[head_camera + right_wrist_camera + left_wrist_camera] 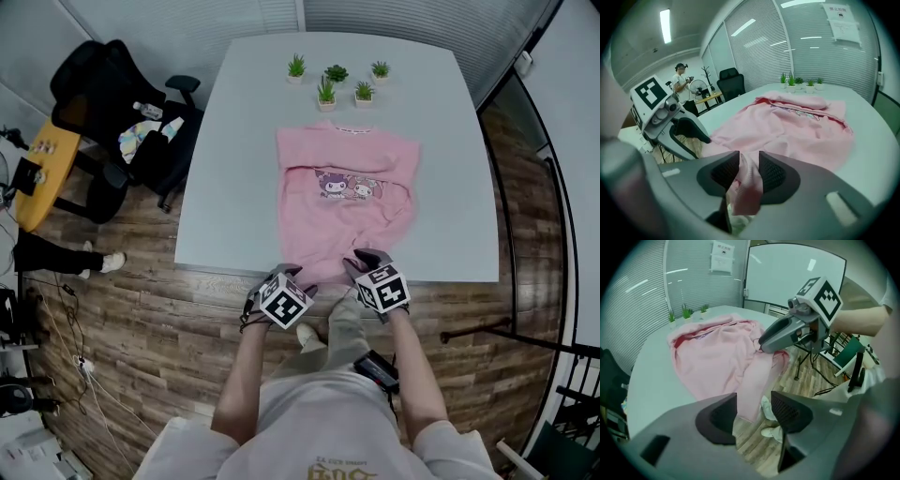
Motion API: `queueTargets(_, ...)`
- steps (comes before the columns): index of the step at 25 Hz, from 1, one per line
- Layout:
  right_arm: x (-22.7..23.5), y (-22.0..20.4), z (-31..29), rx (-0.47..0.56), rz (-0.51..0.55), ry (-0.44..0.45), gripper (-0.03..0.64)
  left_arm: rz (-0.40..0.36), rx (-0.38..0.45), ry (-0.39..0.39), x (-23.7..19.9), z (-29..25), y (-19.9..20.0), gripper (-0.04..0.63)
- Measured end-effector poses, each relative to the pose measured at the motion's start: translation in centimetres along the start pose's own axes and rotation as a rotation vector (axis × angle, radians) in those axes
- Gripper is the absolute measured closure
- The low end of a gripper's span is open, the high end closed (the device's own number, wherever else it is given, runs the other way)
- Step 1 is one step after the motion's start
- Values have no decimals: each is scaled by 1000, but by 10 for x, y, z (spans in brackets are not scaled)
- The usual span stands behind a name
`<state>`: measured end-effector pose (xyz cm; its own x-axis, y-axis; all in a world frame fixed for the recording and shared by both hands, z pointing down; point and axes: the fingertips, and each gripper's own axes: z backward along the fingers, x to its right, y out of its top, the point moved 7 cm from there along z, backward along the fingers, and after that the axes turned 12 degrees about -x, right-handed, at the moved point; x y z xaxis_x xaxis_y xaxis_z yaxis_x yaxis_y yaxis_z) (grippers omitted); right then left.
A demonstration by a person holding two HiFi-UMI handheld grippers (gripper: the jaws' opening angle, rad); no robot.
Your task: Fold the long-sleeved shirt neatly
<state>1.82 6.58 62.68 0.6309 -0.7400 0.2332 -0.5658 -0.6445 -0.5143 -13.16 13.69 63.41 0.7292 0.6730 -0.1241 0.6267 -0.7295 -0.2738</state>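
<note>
Pink long-sleeved shirt lies on the white desk, hem overhanging the near edge, my right fingers pinching it, left fingers spread; most folding seems undone.

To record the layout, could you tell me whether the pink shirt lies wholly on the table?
No, the pink shirt hangs with its near end over the front edge of the table.

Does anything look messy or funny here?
Yes. The pink shirt lies rumpled and crooked on the table, and one sleeve dangles over the near edge instead of lying flat.
</note>
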Motion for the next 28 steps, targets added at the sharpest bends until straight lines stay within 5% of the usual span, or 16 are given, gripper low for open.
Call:
queueTargets(4,6,-1,2,11,-36,2,493,2,-19,41,-5,-12,1,354)
queueTargets(9,6,-3,-1,-47,50,-14,494,10,-14,118,-12,-16,4,411)
queueTargets(14,4,-3,-1,-73,108,2,472,43,-2,112,-16,-16,4,434)
queueTargets(21,7,-4,2,-92,144,-91,570,65,7,137,-18,-13,1,485)
queueTargets(24,7,-5,10,-73,132,-112,578,61,4,161,-19,-8,-1,556)
queueTargets(28,10,-9,28,-19,66,-141,580,72,16,166,-20,1,-8,566)
